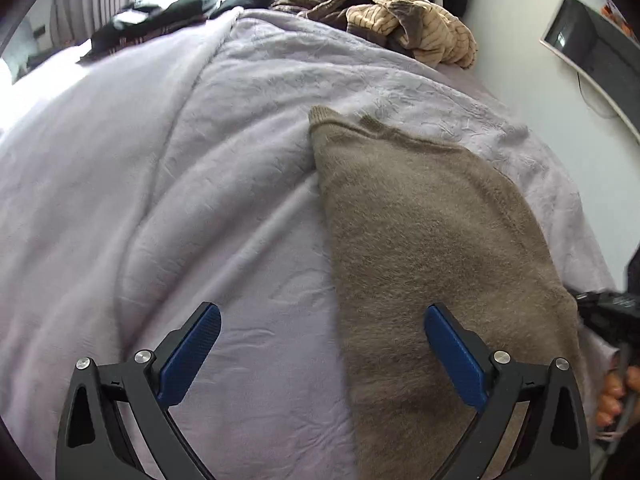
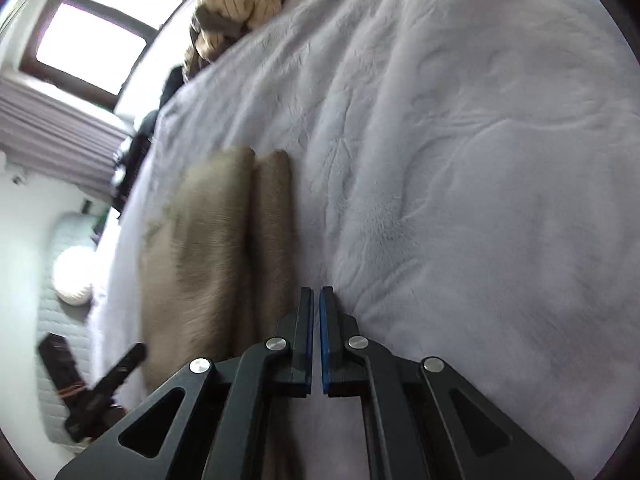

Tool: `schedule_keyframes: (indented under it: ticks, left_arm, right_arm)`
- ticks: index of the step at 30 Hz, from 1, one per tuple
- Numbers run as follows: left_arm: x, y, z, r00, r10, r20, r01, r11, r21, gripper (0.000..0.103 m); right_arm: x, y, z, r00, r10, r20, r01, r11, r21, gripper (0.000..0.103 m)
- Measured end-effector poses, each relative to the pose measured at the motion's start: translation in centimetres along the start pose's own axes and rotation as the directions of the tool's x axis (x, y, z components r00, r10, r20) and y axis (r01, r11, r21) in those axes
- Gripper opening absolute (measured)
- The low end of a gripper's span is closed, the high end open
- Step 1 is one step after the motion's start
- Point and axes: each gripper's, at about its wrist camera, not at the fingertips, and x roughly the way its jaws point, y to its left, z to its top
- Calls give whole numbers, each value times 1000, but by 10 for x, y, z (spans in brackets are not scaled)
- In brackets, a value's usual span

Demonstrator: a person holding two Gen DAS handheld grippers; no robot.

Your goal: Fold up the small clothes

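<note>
A fuzzy grey-brown garment (image 1: pixel 432 232) lies folded lengthwise on the pale lilac bed cover (image 1: pixel 160 160). My left gripper (image 1: pixel 322 312) hovers open above it. Its right pad (image 1: pixel 452 352) is over the cloth and its left pad (image 1: pixel 192 352) over bare cover; nothing is between them. In the right wrist view the same garment (image 2: pixel 216 240) shows as two long folds side by side. My right gripper (image 2: pixel 316 290) is shut just beside the garment's right edge, over the cover, with no cloth showing between its pads. That gripper and the hand holding it also show at the edge (image 1: pixel 612 320).
A heap of beige striped and brown clothes (image 1: pixel 420 16) sits at the far end of the bed, with dark clothes (image 1: pixel 160 16) to its left. A dark screen (image 1: pixel 592 40) hangs on the wall to the right. A window (image 2: pixel 100 32) and a curtain (image 2: pixel 52 128) are beyond the bed.
</note>
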Motion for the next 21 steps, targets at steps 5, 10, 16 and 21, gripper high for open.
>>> schedule_keyframes:
  ticks: [5, 10, 16, 21]
  left_arm:
    - [-22, -10, -3, 999, -34, 32, 33, 999, 35, 102]
    - [-10, -30, -31, 998, -41, -37, 43, 997, 65, 102]
    - [3, -24, -68, 994, -54, -96, 57, 998, 29, 102]
    - [-11, -27, -64, 997, -24, -71, 27, 999, 43, 102]
  right_arm:
    - [-14, 64, -15, 990, 141, -21, -142, 979, -148, 8]
    - [23, 93, -46, 995, -58, -75, 34, 954, -297, 8]
    - [30, 42, -71, 995, -20, -102, 1, 984, -180, 0]
    - [12, 49, -65, 996, 31, -80, -44, 985, -169, 3]
